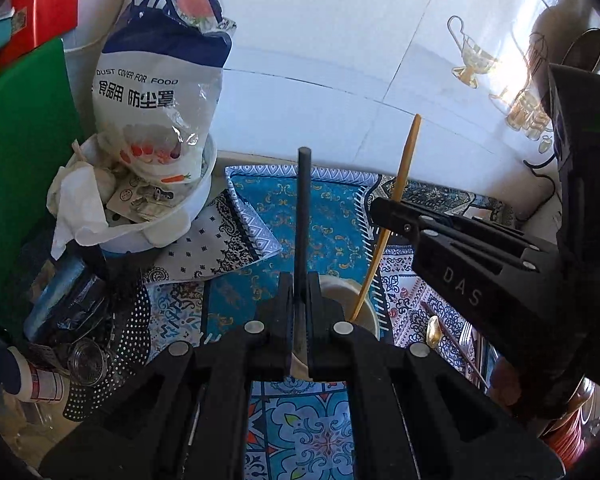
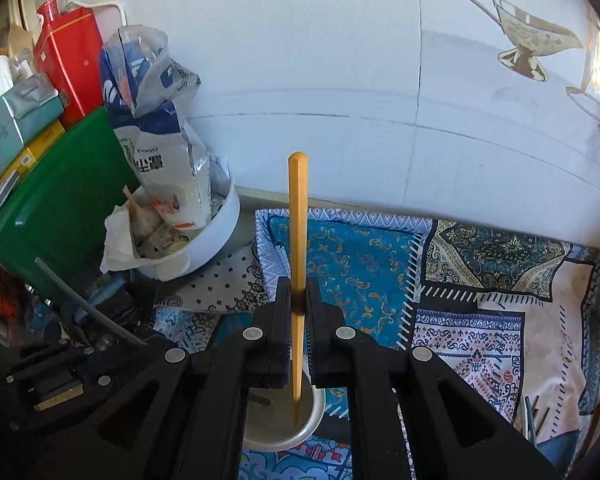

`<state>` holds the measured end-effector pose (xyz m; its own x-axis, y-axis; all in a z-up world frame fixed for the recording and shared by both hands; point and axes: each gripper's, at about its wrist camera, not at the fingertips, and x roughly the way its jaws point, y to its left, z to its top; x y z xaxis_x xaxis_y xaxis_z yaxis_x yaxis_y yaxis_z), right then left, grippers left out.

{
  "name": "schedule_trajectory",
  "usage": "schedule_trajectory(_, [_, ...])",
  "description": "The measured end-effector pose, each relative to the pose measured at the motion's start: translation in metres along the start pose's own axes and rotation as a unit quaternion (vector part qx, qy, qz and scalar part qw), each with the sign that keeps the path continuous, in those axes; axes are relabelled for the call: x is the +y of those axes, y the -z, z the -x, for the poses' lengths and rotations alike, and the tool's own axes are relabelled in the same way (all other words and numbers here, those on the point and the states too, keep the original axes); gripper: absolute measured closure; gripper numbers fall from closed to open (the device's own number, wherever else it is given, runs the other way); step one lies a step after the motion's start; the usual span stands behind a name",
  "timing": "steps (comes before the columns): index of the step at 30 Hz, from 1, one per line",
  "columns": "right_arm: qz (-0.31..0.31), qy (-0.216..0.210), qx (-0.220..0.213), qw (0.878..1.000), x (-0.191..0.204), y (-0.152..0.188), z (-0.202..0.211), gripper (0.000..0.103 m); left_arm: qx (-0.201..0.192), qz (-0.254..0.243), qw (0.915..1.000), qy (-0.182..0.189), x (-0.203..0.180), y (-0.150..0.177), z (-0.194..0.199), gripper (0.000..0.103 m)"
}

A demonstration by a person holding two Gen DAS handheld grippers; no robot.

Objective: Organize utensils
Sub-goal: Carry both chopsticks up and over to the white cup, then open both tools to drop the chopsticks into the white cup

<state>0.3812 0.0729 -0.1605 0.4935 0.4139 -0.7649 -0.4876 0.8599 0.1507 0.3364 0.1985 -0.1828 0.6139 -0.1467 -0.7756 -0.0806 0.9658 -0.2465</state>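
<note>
Left hand-held gripper (image 1: 299, 312) was clamped shut on a black chopstick (image 1: 302, 208), held upright above the cup (image 1: 366, 312). Right hand-held gripper (image 2: 299, 320) was clamped shut on a wooden chopstick (image 2: 298, 240), whose lower tip was already inside the cup, near the bottom.

Risks, as judged:
- Both sticks were aimed at one narrow cup; the grippers were close together and could knock each other, or a stick could catch the rim and tip the cup.
- Each grip was a thin pinch at mid-shaft; a bump could swivel a stick in the jaws.
- Released tilted, a stick could lever the cup over onto the patterned cloth (image 2: 500, 320).

Counts: grippers 2; chopsticks in hand 2 (one black, one wooden); cups 1. Loose on the surface beside the cup: spoon (image 1: 433, 330) 1, probably 1 fork (image 1: 465, 334), view poor there.
</note>
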Motion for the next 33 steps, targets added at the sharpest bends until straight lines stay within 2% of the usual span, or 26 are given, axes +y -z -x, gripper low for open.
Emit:
schedule_trajectory(7, [0.015, -0.002, 0.028, 1.0, 0.003, 0.01, -0.001, 0.096, 0.006, 0.002, 1.0, -0.006, -0.004, 0.001, -0.001, 0.099])
schedule_trajectory(11, [0.023, -0.001, 0.032, 0.999, 0.003, 0.013, 0.009, 0.088, -0.004, -0.001, 0.9999, -0.016, -0.01, 0.001, 0.005, 0.093])
schedule_trajectory(17, [0.027, -0.002, 0.013, 1.0, -0.007, 0.018, 0.042, 0.086, -0.027, -0.005, 0.9994, -0.024, -0.027, 0.003, 0.025, 0.09])
schedule_trajectory(21, [0.027, 0.0, -0.004, 1.0, -0.02, 0.02, 0.067, 0.083, -0.047, -0.012, 0.9983, -0.033, -0.044, 0.003, 0.039, 0.077])
schedule_trajectory(29, [0.022, 0.014, -0.037, 0.999, -0.059, 0.029, 0.117, 0.076, -0.081, -0.034, 0.9954, -0.039, -0.095, 0.007, 0.059, 0.069])
schedule_trajectory(33, [0.019, 0.027, -0.045, 0.998, -0.083, 0.038, 0.137, 0.072, -0.089, -0.05, 0.994, -0.04, -0.123, 0.011, 0.061, 0.06])
